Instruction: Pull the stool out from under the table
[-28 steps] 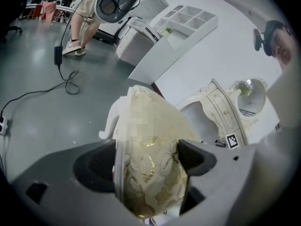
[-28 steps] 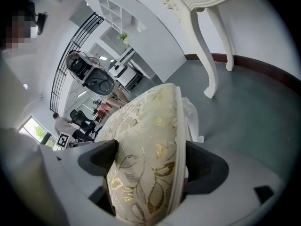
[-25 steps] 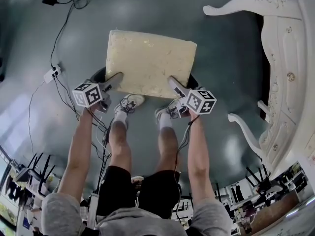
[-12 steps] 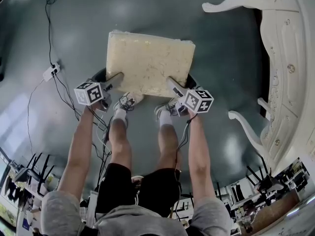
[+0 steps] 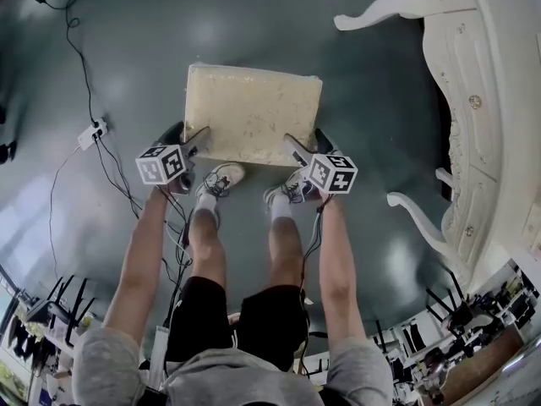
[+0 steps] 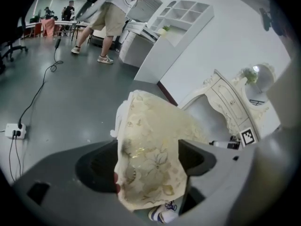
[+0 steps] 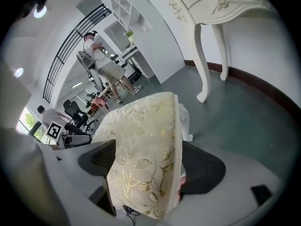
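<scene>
**A:** Left gripper [image 5: 196, 138], status?

**B:** Clenched on the stool [image 5: 254, 112]. In the left gripper view [image 6: 150, 171] the jaws press on the cream, gold-patterned cushion from either side, and the fabric fills the whole gap between them.

**A:** Right gripper [image 5: 296, 146]?

**B:** Same reading. In the right gripper view [image 7: 146, 173] the jaws are closed onto the cushion edge, with the padding pinched between them.

**A:** Grip points?

**B:** From the head view, the two near corners of the seat. The left gripper is at the near-left corner and the right gripper at the near-right. Both marker cubes face upward.

**A:** Stool position?

**B:** Over the dark grey-green floor [image 5: 380, 74], directly ahead of the person's shoes [image 5: 221, 178], which sit just beside the seat's near edge. It is out in the open on the person's left of the white table [image 5: 499, 125]. It is apart from the table's curved legs, and no part of it is beneath the top. A white stool leg shows below the cushion in each gripper view. I cannot tell whether the legs touch the floor.

**A:** Further out?

**B:** A white power strip [image 5: 91, 132] lies on the floor left of the left gripper, and black cable [image 5: 80, 45] runs away from it. In the far background of the left gripper view, a person [image 6: 110, 18] in shorts stands near a white shelf unit [image 6: 174, 27].
</scene>
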Tool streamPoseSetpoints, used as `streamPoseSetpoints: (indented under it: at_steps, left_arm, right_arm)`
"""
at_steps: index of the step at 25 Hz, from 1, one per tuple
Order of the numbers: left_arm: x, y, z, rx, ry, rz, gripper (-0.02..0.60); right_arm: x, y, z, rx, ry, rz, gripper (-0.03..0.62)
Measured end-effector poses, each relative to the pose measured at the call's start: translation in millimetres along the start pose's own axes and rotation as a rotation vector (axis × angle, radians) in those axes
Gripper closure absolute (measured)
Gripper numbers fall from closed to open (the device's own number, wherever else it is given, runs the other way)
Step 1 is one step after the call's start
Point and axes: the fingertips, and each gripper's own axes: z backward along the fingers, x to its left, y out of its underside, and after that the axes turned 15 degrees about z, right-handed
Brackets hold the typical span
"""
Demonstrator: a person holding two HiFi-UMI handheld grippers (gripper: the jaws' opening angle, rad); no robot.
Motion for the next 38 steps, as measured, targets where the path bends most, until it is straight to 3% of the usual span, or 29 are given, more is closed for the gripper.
streamPoseSetpoints:
  at_steps: [6, 14, 22, 27, 36, 37, 38]
  left_arm:
    - [-66, -26, 21, -0.033, 0.032, -0.107, 0.198]
    - [-211, -98, 55, -0.124, 0.156, -0.31, 0.253]
    - [-360, -134, 111, -0.212, 0.293, -0.554, 0.321]
    - [-450, -127, 144, -0.251, 0.405, -0.698, 0.368]
    - [-602, -68, 202, -0.265, 0.614, -0.878, 0.405]
    - [-616, -61, 209, -0.26, 0.64, -0.891, 0.407]
    - [-628, -53, 216, -0.255, 0.665, -0.902, 0.407]
  right_arm:
    - [12, -54, 48, -0.083, 0.097, 0.081, 0.149]
    - [18, -145, 144, -0.235, 0.256, 0.164, 0.151]
    - [24, -209, 257, -0.402, 0.403, 0.178, 0.151]
    - [32, -239, 339, -0.506, 0.543, 0.194, 0.152]
    - [47, -256, 498, -0.636, 0.785, 0.201, 0.163]
    - [49, -254, 517, -0.65, 0.827, 0.193, 0.195]
    - [52, -251, 535, -0.66, 0.875, 0.185, 0.286]
